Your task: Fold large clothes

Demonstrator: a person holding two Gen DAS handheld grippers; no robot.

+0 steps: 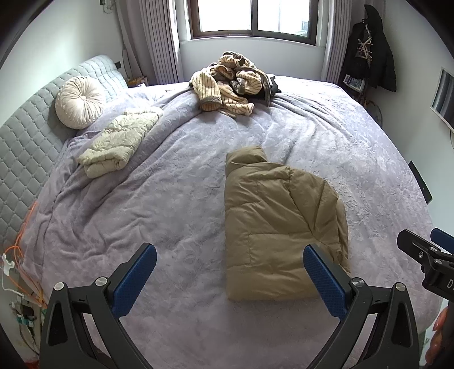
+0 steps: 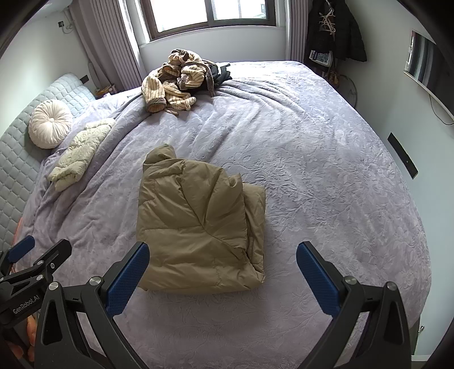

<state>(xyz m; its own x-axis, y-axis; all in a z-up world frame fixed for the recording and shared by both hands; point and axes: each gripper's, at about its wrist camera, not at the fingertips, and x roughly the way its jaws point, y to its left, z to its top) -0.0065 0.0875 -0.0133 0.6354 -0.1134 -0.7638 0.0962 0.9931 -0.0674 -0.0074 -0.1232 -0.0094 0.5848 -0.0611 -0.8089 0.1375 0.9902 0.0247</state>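
Straight ahead past the fingers, a wide bed (image 1: 176, 198) under a lilac embossed cover fills the room, its grey quilted headboard (image 1: 25, 136) off to the left with a round cream cushion (image 1: 79, 102) leaning on it. Dead ahead, daylight pours through a brown-framed window (image 1: 252, 17) flanked by pleated curtains (image 1: 159, 39). Far right, dark coats (image 1: 369, 48) hang against the white wall (image 1: 408, 93).

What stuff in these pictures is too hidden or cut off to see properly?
- Dark garment: both views, mostly buried behind the striped clothes pile; its type is unclear.
- Tan puffer jacket: left wrist view, its near right corner sits behind the left gripper finger.
- Right gripper: left wrist view, cut off by the right edge.
- Items on the coat rack: both views, too dark and small.
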